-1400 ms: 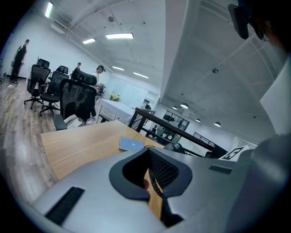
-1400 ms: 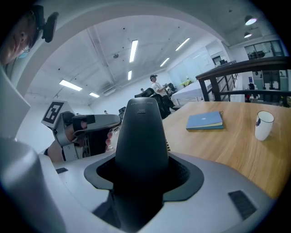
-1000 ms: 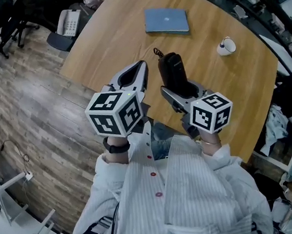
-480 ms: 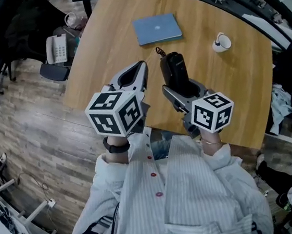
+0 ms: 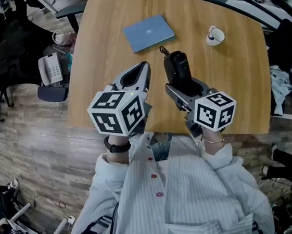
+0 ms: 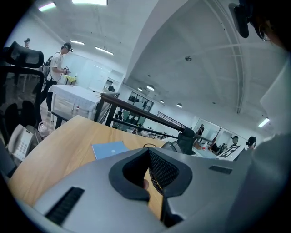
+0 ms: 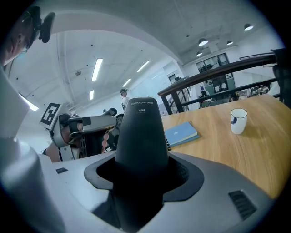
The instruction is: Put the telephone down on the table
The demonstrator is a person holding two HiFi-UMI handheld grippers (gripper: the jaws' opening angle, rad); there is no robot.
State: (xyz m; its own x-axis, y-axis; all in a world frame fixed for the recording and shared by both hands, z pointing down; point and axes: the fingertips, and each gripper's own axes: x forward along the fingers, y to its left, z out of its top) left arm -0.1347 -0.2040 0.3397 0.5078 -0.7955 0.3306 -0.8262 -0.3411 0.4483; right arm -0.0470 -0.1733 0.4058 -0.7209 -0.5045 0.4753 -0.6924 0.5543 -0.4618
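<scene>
- Right tongs (image 5: 180, 88): clamped on the lower part of the telephone (image 5: 177, 68). In the right gripper view the pads press on both sides of the black body, and its upper part stands clear beyond them.
- Left tongs (image 5: 143, 68): tips together with nothing between them, just left of the telephone and not touching it.
- Telephone location: held off the bench (image 5: 102, 50), on the person's side of the blue notebook (image 5: 148, 33). In the head view its far end comes close to the notebook's near edge.
- White cup (image 5: 214, 36): stands to the right of the notebook, well apart from the telephone.
- Handling, by judgement: a stiff moulded shell, light enough for one pair of tongs. The surface looks smooth and the body narrows toward the far end, so it may slide under a loose clamp.
- Hold point: the wider lower body, as now. Avoid the narrow end and the small cord loop there.
- Placement: open bench lies on the person's side of the notebook. Lower until the body bears on the wood before parting the tongs, since a hard shell would knock if dropped.
</scene>
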